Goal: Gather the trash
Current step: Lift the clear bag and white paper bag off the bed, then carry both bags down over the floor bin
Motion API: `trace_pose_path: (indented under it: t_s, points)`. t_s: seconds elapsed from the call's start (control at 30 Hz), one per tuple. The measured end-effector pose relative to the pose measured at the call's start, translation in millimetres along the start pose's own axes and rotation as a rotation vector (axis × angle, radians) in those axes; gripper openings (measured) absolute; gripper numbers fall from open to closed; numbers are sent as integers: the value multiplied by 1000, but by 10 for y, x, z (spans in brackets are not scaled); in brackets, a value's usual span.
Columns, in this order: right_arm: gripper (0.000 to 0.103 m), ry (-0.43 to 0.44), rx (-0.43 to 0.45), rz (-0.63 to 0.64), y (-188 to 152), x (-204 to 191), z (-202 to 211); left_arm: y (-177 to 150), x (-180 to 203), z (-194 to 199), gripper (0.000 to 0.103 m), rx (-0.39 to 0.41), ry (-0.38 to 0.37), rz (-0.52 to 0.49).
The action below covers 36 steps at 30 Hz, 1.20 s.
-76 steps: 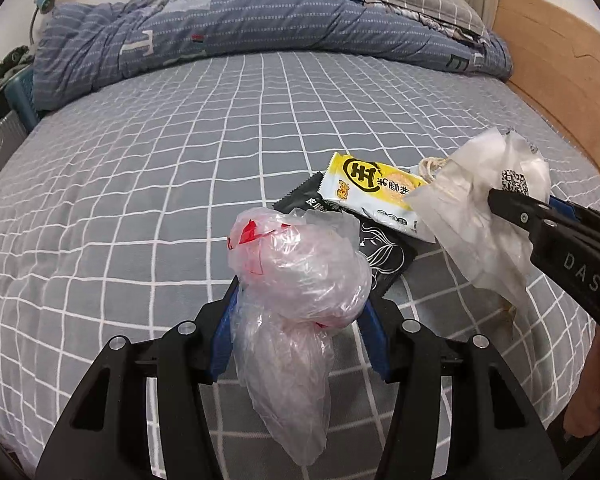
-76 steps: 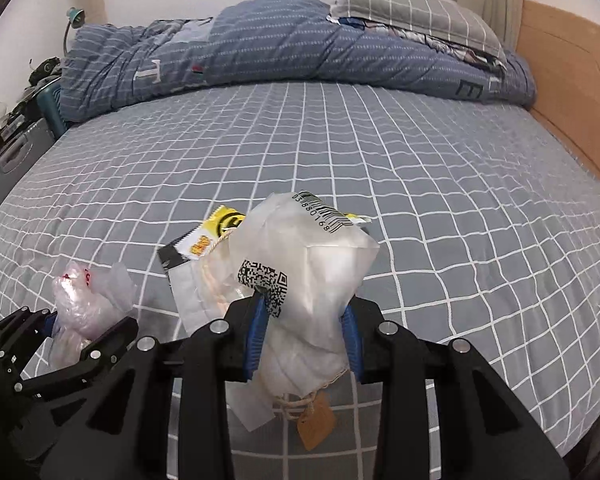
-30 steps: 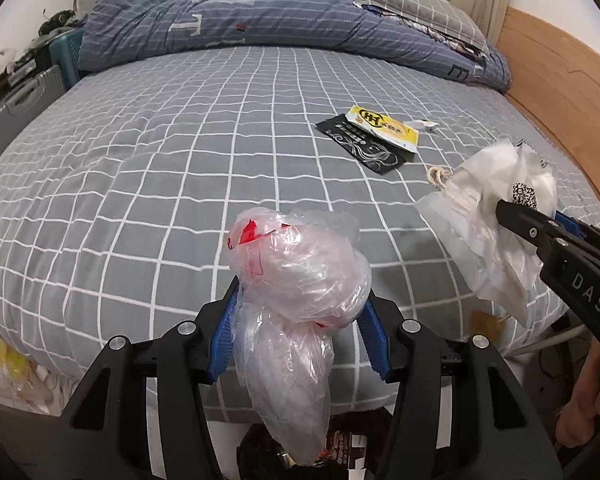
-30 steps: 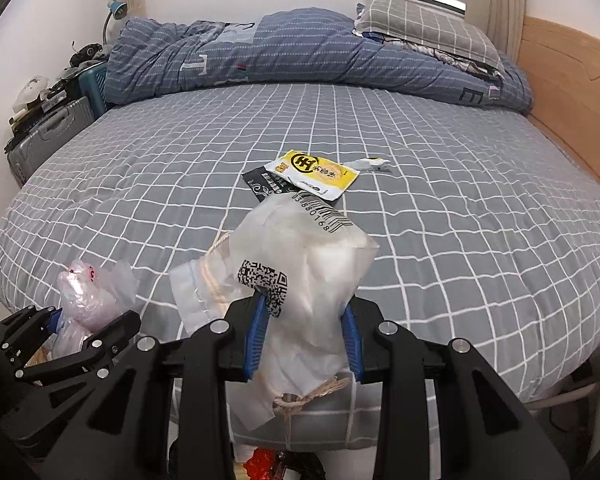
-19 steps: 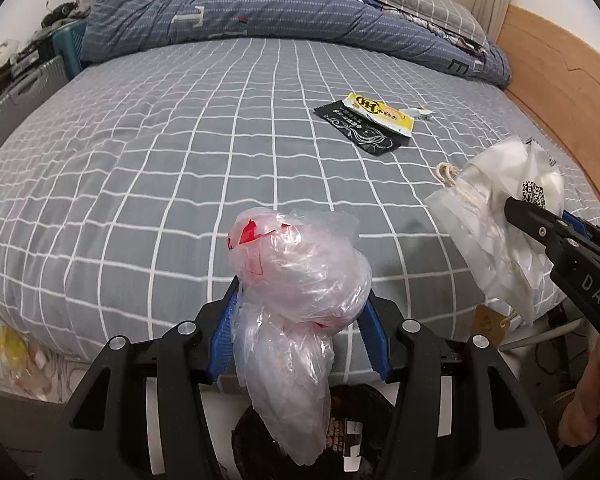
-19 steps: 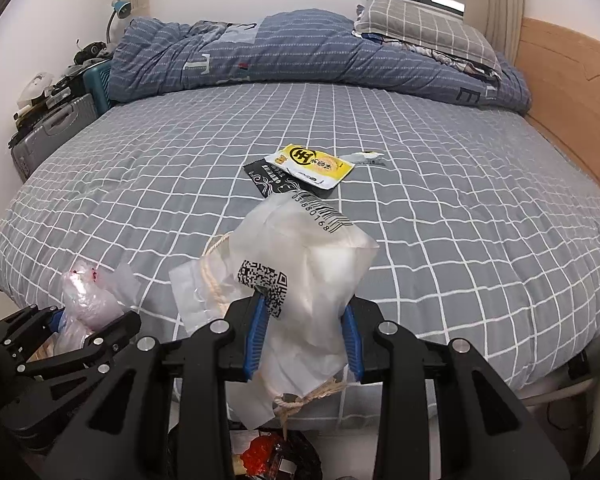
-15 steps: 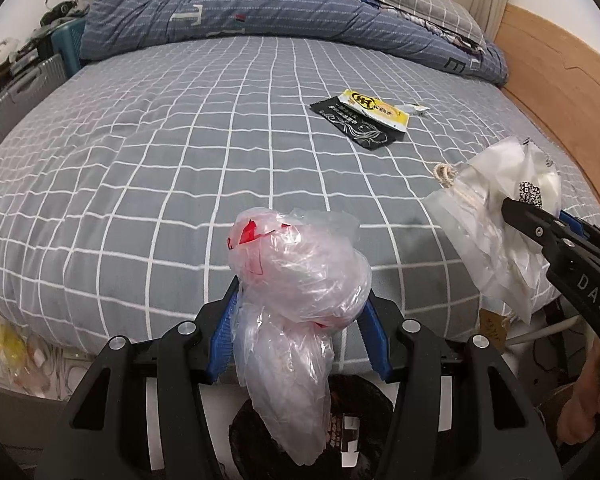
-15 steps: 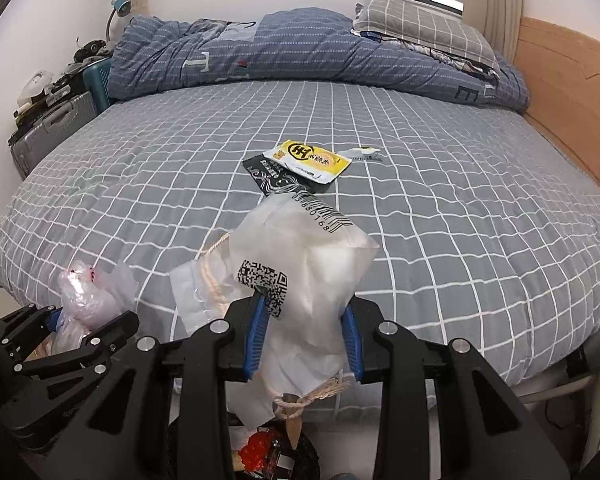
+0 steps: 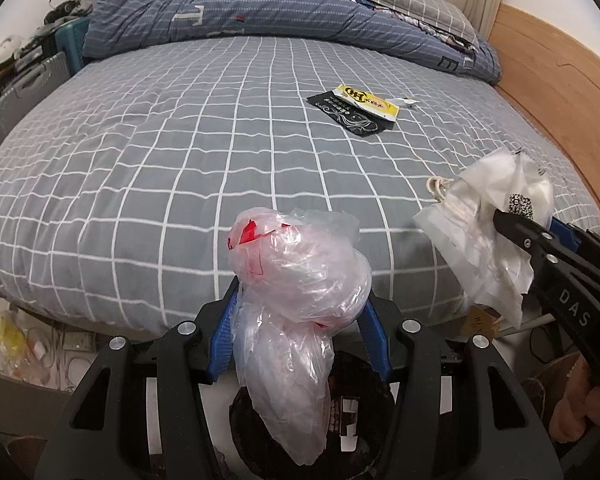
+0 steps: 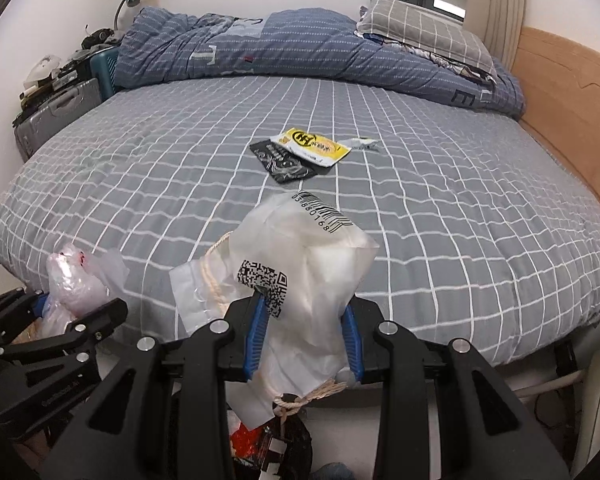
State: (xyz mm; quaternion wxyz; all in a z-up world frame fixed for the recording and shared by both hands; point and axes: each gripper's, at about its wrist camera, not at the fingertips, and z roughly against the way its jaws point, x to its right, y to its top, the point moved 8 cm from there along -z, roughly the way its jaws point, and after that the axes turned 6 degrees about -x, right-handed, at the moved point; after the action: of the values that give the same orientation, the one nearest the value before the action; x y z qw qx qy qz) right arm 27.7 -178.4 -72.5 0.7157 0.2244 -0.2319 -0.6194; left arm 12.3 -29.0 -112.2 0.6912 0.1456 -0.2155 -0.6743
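My left gripper is shut on a crumpled clear plastic bag with red print, held just off the foot of the bed, above a round black trash bin. My right gripper is shut on a white translucent bag with a barcode, a QR label and a string tag; the bin shows below it. In the left wrist view the white bag and right gripper are at the right. A yellow wrapper and a black wrapper lie on the bed.
The grey checked bed fills the view, with a blue duvet and a pillow at the far end. A wooden bed board runs along the right. A suitcase stands at the left. Clutter lies on the floor.
Both grippers have pulled back from the bed with their bags still held. The wrappers on the bed now look farther away, and the bin has come into view below.
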Motion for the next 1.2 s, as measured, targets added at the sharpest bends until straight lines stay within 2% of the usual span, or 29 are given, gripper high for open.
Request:
trace_pose_path:
  t_s: [0.37,0.5,0.83,1.2]
  points:
    - [32,16,-35,-17,-313,-40,118,-309,-12,145,53,-7,6,-4]
    - [32,35,-53,-31,-466,-85,168,-472,-19,124,53,-40,26,-7]
    - [32,61,-122,-8,-881,-316,205,-796,2,112,53,-88,19,-2]
    - [32,82,-241,-20,-1374,-463,100,-1185,-178,7,53,-170,37,24]
